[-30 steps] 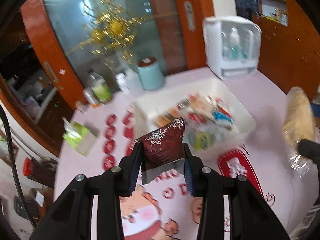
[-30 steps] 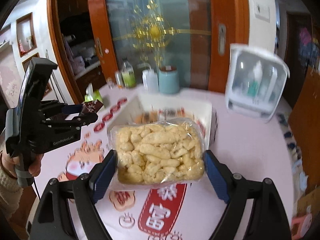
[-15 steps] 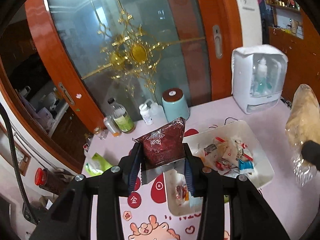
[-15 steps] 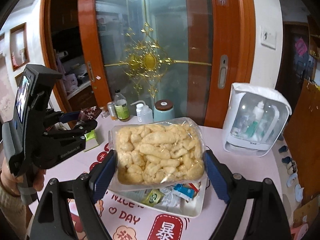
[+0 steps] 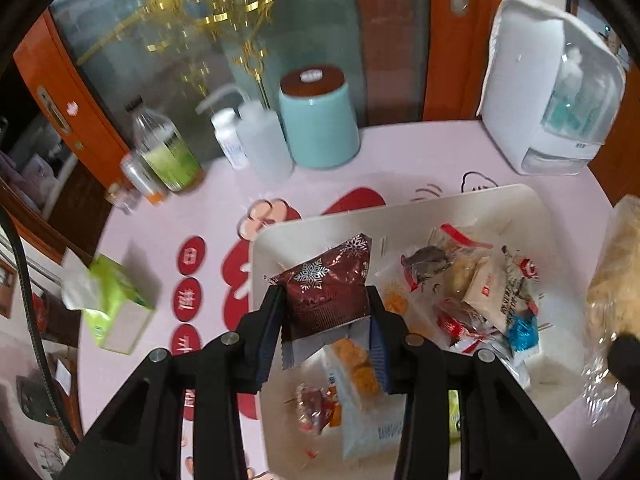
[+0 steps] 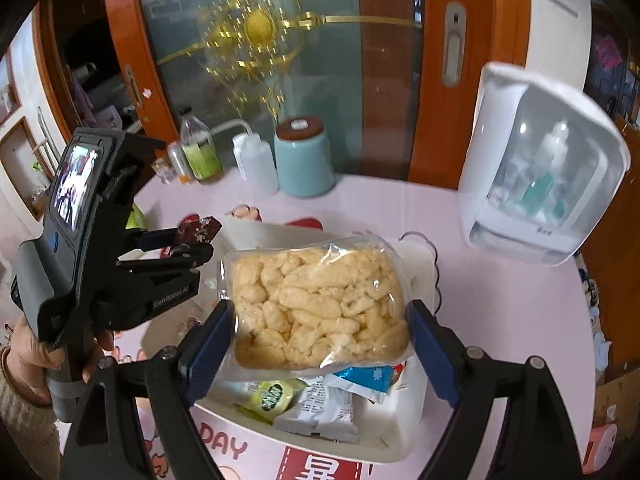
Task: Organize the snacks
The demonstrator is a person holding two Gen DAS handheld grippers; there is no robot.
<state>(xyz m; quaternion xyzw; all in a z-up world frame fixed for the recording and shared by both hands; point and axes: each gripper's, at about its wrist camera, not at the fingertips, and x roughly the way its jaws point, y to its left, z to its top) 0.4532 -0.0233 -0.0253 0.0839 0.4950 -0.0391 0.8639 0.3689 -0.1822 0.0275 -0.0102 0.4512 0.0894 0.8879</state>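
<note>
Partly hidden tray (image 6: 424, 264) beneath puffs bag (image 6: 320, 304)

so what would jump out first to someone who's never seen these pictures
Probably the big clear bag of pale yellow puffed snacks, clamped between the right gripper's blue pads above the white plastic bin of mixed snack packets. Next, the dark red foil packet with silver snowflakes, pinched in the left gripper over the bin's left end. Behind, a gold ornament hangs on the glass door.
</note>
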